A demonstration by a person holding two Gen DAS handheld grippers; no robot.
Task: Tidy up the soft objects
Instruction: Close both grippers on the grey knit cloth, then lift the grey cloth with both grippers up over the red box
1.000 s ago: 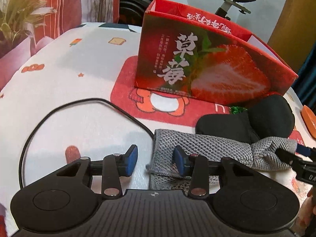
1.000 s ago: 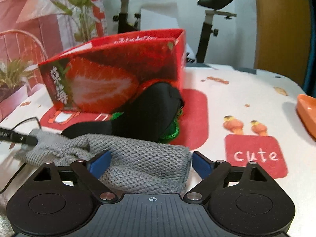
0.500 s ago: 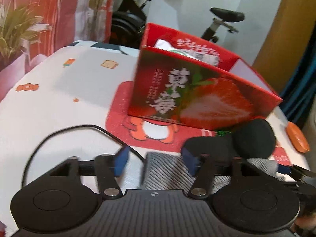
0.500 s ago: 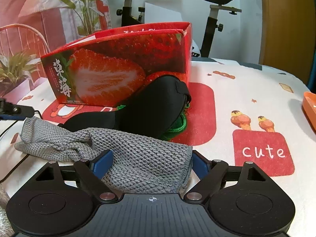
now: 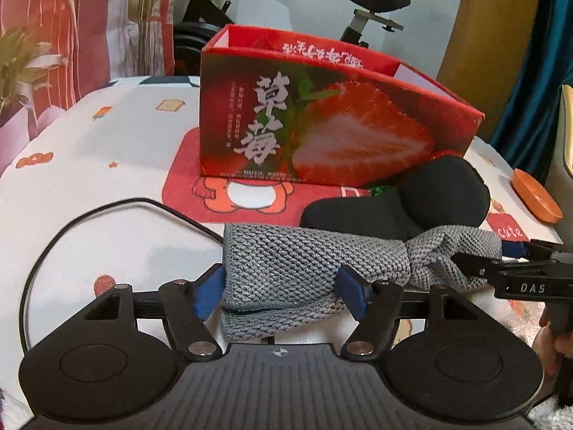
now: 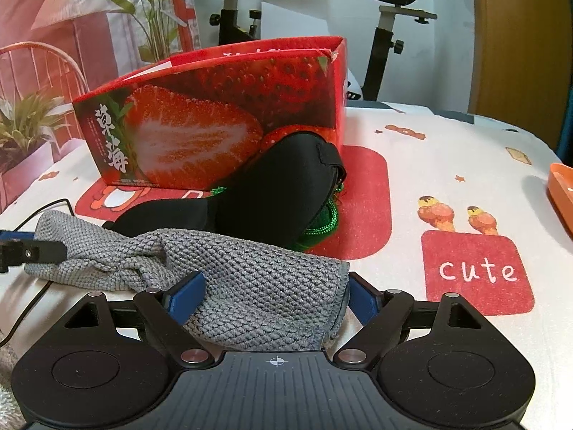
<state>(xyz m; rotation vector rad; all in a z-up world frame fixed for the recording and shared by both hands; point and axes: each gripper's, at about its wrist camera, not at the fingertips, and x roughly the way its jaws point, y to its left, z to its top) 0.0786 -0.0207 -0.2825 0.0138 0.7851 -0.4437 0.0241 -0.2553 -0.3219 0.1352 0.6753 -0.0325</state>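
Observation:
A grey knitted cloth (image 5: 315, 261) lies stretched across the table in front of a red strawberry box (image 5: 322, 125). My left gripper (image 5: 281, 295) is open, its jaws on either side of the cloth's left end. My right gripper (image 6: 274, 299) is open around the cloth's right end (image 6: 258, 286). A black padded eye mask (image 5: 422, 200) rests behind the cloth against the box; it also shows in the right wrist view (image 6: 272, 197), lying over a green cord (image 6: 322, 225). The box (image 6: 215, 118) is open at the top.
A black cable (image 5: 107, 211) loops over the tablecloth at the left. An orange dish (image 5: 535, 197) sits at the table's right edge, also seen in the right wrist view (image 6: 562, 197). Exercise bikes and a potted plant stand behind the table.
My left gripper rose, then came back down and forward, opening wider so its jaws straddle the cloth's left end. My right gripper stayed open around the cloth's right end, shifting only slightly.

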